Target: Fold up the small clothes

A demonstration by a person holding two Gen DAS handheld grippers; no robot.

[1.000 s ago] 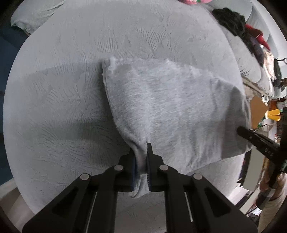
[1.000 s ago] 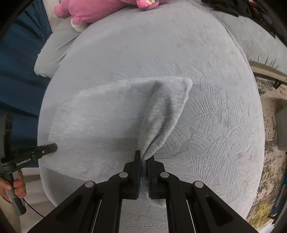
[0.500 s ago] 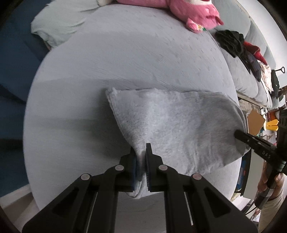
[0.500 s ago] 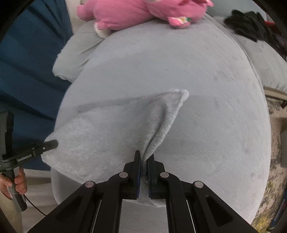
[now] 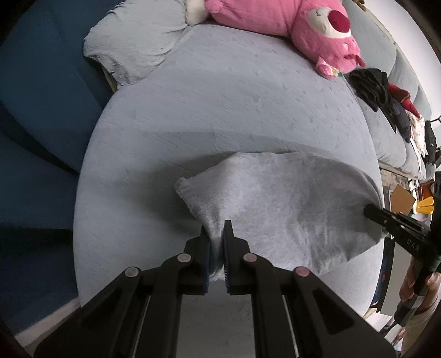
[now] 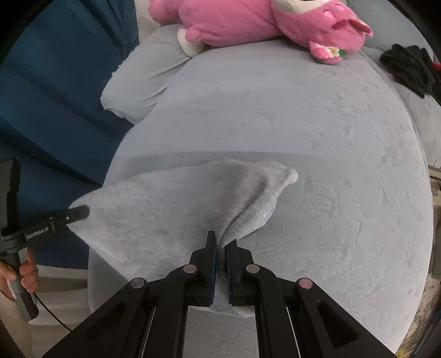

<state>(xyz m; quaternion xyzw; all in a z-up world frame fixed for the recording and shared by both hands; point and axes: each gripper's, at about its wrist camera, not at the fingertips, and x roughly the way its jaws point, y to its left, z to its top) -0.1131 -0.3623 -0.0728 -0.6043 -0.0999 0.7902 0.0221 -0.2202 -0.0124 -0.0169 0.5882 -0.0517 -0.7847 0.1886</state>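
Grey fleece cloth (image 5: 278, 217), soft and fuzzy with a short nap, is hanging stretched between the two grippers over the near edge of the round ottoman (image 5: 234, 110). The left gripper (image 5: 216, 236) is pinching one gathered corner, its fingers closed tight on the fabric; the right gripper (image 6: 220, 247) is clamping the opposite corner the same way. The cloth's long axis is running from one gripper to the other, along the ottoman's near edge, while a free rounded corner (image 6: 289, 175) is trailing onto the ottoman's textured grey plush top. At the far edge a pink plush toy (image 6: 261, 24) is lying on its side, with a rumpled pale grey pillow (image 6: 140, 82) beside it and dark clothes (image 5: 372, 85) piled at the far right.
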